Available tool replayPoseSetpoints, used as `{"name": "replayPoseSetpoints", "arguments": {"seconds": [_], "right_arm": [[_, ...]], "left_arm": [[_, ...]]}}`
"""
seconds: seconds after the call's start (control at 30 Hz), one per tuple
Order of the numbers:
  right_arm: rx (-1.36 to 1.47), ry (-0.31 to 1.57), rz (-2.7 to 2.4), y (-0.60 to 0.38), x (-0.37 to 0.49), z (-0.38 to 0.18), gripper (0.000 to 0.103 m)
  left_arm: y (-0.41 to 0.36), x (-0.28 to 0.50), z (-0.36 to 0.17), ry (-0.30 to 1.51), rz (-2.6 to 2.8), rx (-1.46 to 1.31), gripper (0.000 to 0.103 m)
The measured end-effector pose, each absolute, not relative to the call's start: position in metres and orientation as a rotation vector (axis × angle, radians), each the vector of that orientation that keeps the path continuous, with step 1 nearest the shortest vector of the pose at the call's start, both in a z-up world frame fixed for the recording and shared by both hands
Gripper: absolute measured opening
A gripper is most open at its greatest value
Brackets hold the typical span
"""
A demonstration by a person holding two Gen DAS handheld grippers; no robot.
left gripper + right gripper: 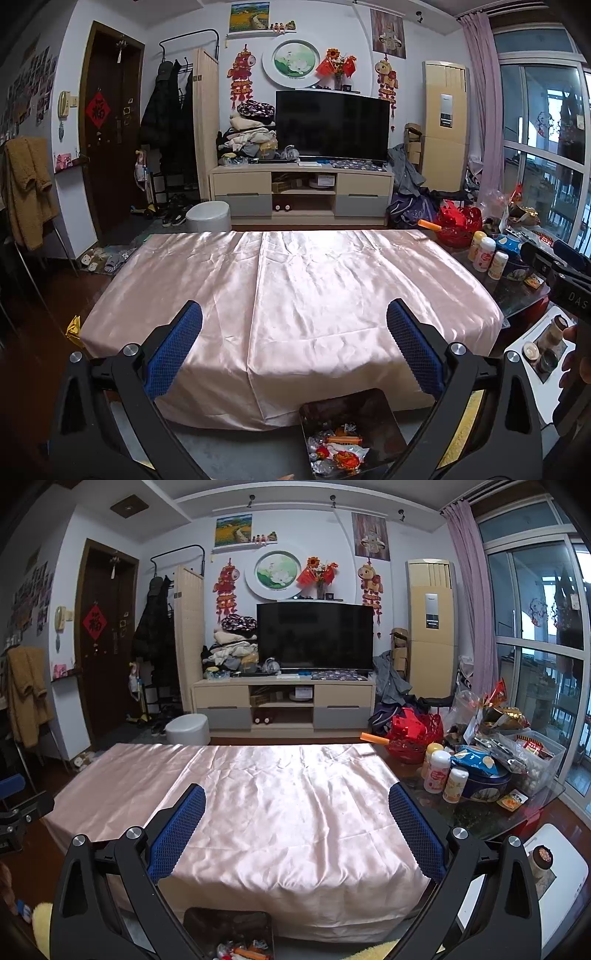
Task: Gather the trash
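Observation:
A dark square bin (373,410) stands on the floor against the table's near edge, holding several crumpled wrappers (341,448). The same bin (227,923) shows at the bottom of the right wrist view. My left gripper (294,349) hangs open above the near part of the pink satin cloth (288,288), nothing between its blue pads (173,350). My right gripper (297,830) is open too, over the same pink cloth (258,794), and empty. The right tool's black body (565,280) appears at the right edge of the left wrist view.
Bottles (437,771), a blue tin (484,782), snack bags and a red basket (413,731) crowd the glass table end on the right. A white side table (554,867) holds a small jar. A TV cabinet (284,705) and grey stool (186,729) stand beyond.

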State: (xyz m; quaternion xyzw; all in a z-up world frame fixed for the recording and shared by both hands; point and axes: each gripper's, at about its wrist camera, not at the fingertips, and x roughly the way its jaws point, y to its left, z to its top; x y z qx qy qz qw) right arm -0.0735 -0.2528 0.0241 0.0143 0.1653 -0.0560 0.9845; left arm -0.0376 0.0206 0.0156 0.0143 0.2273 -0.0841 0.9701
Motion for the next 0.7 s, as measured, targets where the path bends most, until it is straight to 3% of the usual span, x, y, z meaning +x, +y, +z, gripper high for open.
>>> {"name": "replayPoseSetpoints", "arguments": {"seconds": [0.7], "right_arm": [[0.001, 0.332, -0.1, -0.238, -0.07, 0.023, 0.1]], "left_arm": [[0.026, -0.036, 0.015, 0.46, -0.182, 0.005, 0.095]]}}
